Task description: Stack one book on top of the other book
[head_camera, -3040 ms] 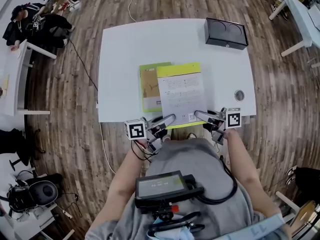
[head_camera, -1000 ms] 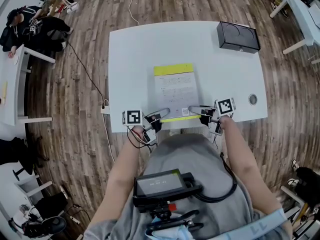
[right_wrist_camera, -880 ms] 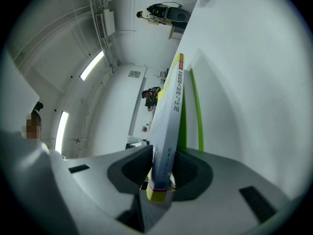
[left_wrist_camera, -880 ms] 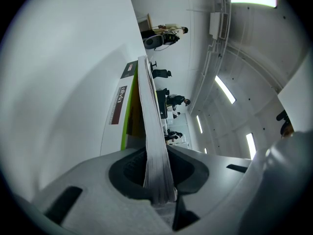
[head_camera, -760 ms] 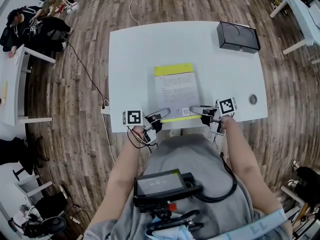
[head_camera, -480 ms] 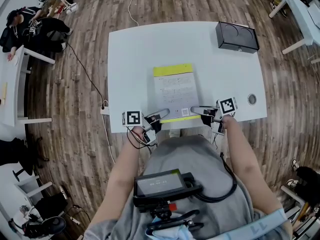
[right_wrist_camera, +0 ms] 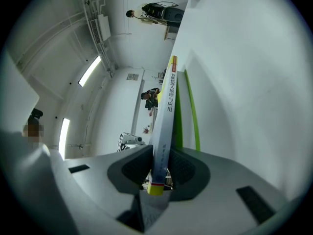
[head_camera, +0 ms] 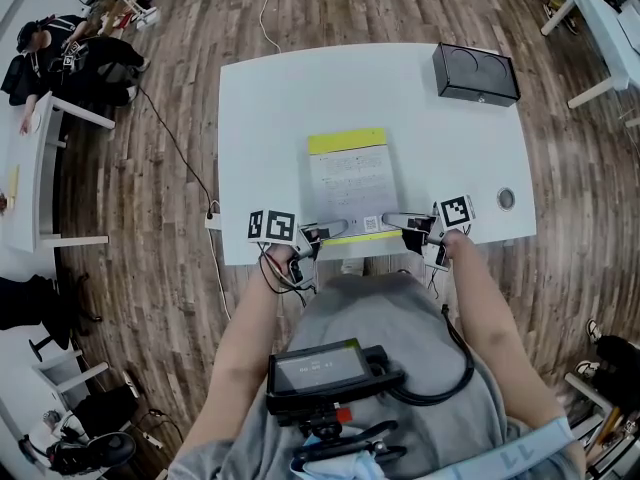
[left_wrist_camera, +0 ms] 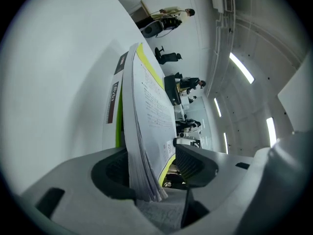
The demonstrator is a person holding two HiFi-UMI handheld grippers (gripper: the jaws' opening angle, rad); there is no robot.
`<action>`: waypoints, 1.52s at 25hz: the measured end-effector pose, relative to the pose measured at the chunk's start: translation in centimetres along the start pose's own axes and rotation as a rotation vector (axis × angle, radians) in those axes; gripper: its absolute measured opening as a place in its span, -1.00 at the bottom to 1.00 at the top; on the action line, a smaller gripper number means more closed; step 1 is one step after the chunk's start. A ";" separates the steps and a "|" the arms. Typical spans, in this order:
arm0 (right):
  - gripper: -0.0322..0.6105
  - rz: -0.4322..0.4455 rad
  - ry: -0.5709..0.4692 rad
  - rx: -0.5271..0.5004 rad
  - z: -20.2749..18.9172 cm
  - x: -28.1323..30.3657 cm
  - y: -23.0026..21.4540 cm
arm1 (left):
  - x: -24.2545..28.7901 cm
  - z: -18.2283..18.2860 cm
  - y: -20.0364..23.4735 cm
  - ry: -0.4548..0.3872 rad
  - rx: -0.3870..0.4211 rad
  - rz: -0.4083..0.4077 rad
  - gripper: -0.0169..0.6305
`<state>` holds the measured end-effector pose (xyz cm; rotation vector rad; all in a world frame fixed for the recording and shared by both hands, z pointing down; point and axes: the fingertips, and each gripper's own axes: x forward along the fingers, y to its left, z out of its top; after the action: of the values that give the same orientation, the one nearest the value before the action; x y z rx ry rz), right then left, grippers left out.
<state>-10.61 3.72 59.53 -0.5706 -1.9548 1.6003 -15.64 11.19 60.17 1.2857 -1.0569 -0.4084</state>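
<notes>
Two hand-held grippers meet the near edge of a stack of two books. The left gripper [head_camera: 325, 230] [left_wrist_camera: 151, 168] has just been opening its jaws, which now stand fairly wide around the near left corner of the white paperback with a yellow band [head_camera: 348, 180] [left_wrist_camera: 149, 111] [right_wrist_camera: 164, 121]. The paperback's fanned page edges lean against one pad, and the other pad stands clear of the cover. The right gripper [head_camera: 395, 219] [right_wrist_camera: 159, 168] is narrow, both pads pinching the same paperback at its near right corner, on the spine. The paperback lies squarely on the green book [left_wrist_camera: 118, 133] [right_wrist_camera: 178, 121], which shows only as a green sliver beneath it in the two gripper views. The stack sits near the front edge of one white rectangular table [head_camera: 280, 108]. The table also carries one black box [head_camera: 476, 72] at its far right corner and one small round metal disc [head_camera: 506, 199] near the right front. All around lies a wood-plank floor [head_camera: 180, 298] with a trailing cable [head_camera: 170, 133], and one seated person [head_camera: 60, 43] sits at another white table on the far left.
</notes>
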 end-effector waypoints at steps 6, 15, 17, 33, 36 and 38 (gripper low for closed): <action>-0.63 -0.030 -0.013 0.030 -0.2 0.1 -0.6 | -2.0 0.1 1.1 0.054 0.003 0.105 -0.17; -0.63 -0.045 -0.030 0.006 -0.1 0.0 -0.8 | -8.1 4.2 -1.0 -0.237 0.002 0.056 -0.17; -0.63 -0.088 -0.039 0.042 -0.2 -0.3 -1.4 | -8.6 4.7 -3.0 -0.325 -0.018 -0.037 -0.17; -0.28 -0.274 0.103 -0.168 -1.1 0.0 0.1 | -6.5 1.2 -10.3 -0.350 -0.007 -0.373 -0.18; -0.23 -0.372 0.168 -0.263 -1.5 0.1 -0.3 | -7.0 1.4 -10.3 -0.352 -0.006 -0.379 -0.18; -0.19 -0.442 0.204 -0.315 -1.7 0.1 -0.5 | -6.9 1.3 -10.3 -0.347 -0.001 -0.377 -0.18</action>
<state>-9.61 4.97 60.28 -0.3671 -2.0125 0.9390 -17.18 12.73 47.92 1.4487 -1.0961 -0.9442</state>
